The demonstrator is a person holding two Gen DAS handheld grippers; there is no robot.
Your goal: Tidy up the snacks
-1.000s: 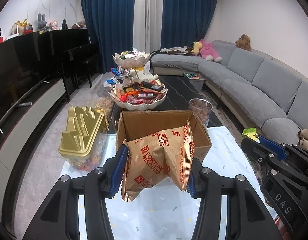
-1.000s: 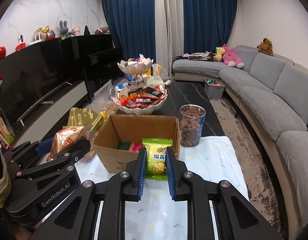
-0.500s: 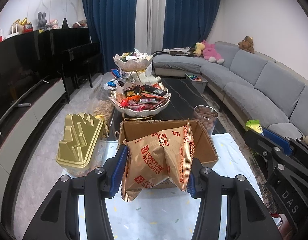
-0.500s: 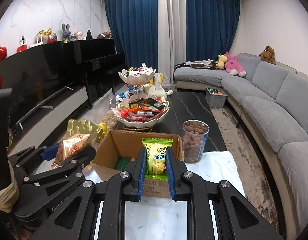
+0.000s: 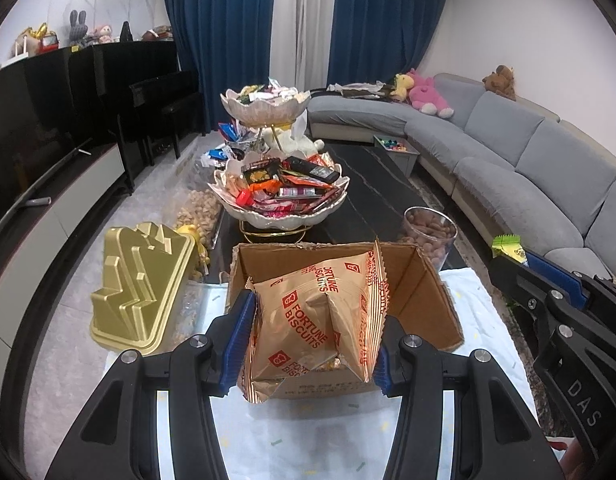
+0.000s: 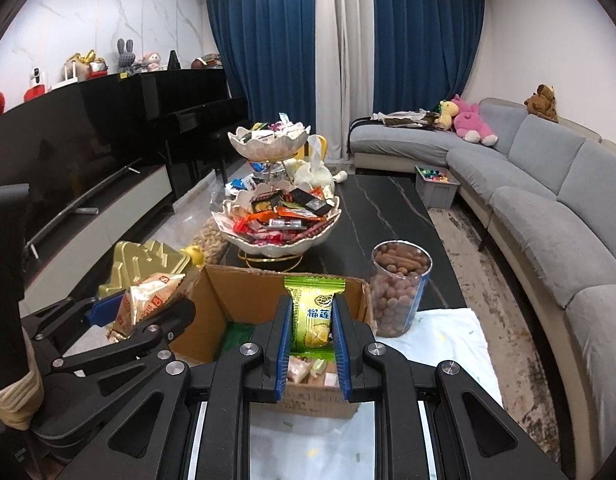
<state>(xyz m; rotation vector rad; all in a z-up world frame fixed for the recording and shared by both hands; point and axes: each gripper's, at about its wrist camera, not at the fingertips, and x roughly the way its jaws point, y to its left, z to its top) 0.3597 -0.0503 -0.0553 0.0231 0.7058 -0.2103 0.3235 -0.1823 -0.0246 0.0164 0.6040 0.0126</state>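
Snacks held two in all, one per gripper: biscuit bag (image 5: 315,320) clamped in left gripper (image 5: 311,344) jaws, green packet (image 6: 312,312) pinched in right gripper (image 6: 310,354) jaws, both poised over the open box (image 6: 228,292) on the table (image 6: 447,336), presumably for dropping in. Counted beyond: one nut jar (image 6: 399,292), one gold tin (image 5: 140,284), one two-tier stand (image 5: 280,184) heaped with sweets.

Glossy foil biscuit bag (image 5: 319,320); matt cardboard box (image 5: 423,300); shiny gold lid (image 5: 136,284).
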